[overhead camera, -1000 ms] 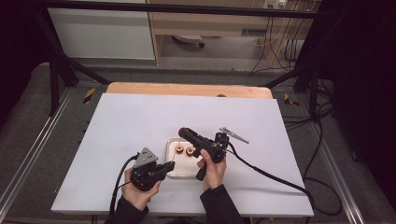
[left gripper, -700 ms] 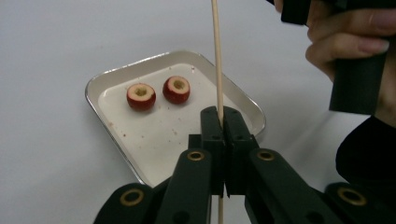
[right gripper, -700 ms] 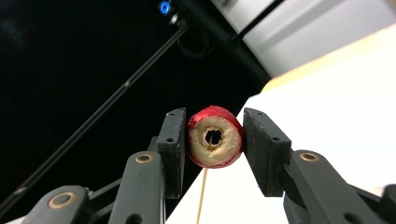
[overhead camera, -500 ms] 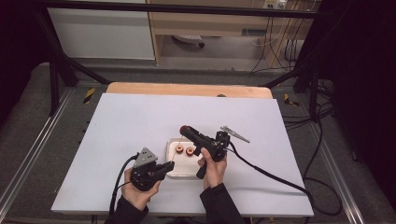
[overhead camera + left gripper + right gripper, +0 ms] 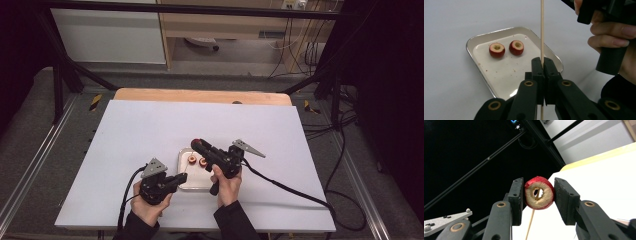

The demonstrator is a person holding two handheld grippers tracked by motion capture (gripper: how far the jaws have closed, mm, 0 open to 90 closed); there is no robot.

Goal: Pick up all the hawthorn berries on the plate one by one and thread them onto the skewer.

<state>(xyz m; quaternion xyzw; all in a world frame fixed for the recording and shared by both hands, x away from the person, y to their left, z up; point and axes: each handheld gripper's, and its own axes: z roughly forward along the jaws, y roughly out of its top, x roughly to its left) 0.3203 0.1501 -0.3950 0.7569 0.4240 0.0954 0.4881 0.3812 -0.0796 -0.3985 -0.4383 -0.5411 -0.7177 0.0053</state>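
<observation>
So the left gripper (image 5: 543, 65) has its jaws pinched tight on a thin wooden skewer (image 5: 542, 30), which stands upright just at the near right edge of the metal tray (image 5: 477, 41). Two cored red fruit pieces (image 5: 497, 50) sit side by side in the tray's far part. To the right of the tray, the right gripper (image 5: 537, 197) is partly closed, clamping a third cored red ring (image 5: 539, 193) from both sides. The skewer tip shows inside that ring's hole, though whether it pokes all the way through is hard to make out. The skewer's top is cut off in the left gripper view.
</observation>
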